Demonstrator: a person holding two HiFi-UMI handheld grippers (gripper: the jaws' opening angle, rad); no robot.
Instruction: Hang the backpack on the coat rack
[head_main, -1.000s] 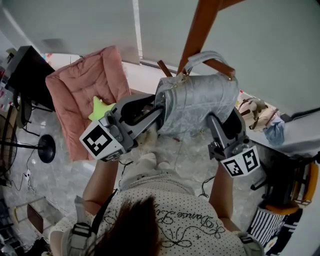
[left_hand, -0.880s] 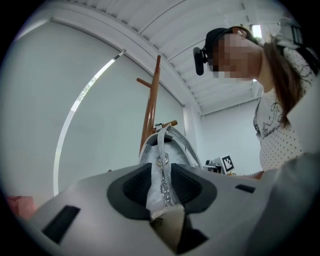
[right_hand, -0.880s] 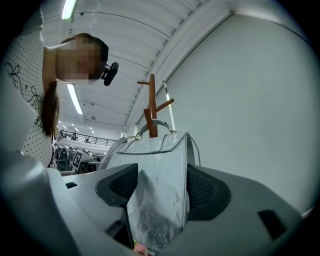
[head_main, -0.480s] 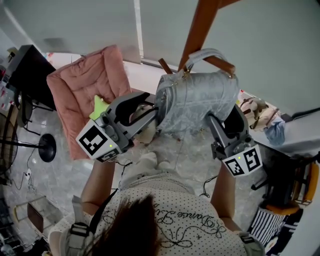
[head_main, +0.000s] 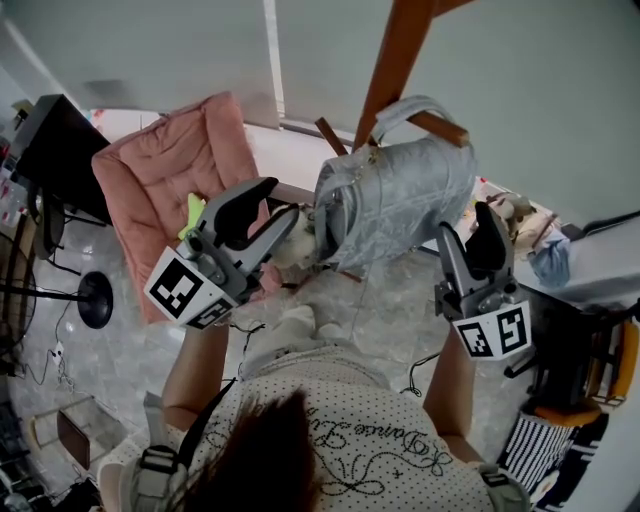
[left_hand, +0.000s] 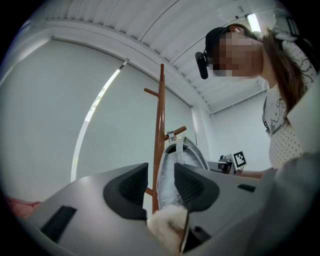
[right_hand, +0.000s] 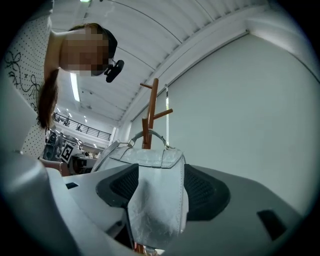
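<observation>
**Q:** Where is the backpack (head_main: 390, 195) on the coat rack (head_main: 400, 50) now?
**A:** It hangs by its handle from the rack's peg. Your left gripper (head_main: 283, 198) has let go and stands wide. Your right gripper (head_main: 468, 225) has backed off below the peg, jaws closing, with the bag's end between them untouched. The hang looks done.

A high workroom hall: ribbed white panel ceiling (left_hand: 150, 22), long strip light (right_hand: 75, 86), railed upper gallery (right_hand: 82, 130), pink quilted lounge chair (head_main: 165, 170).
</observation>
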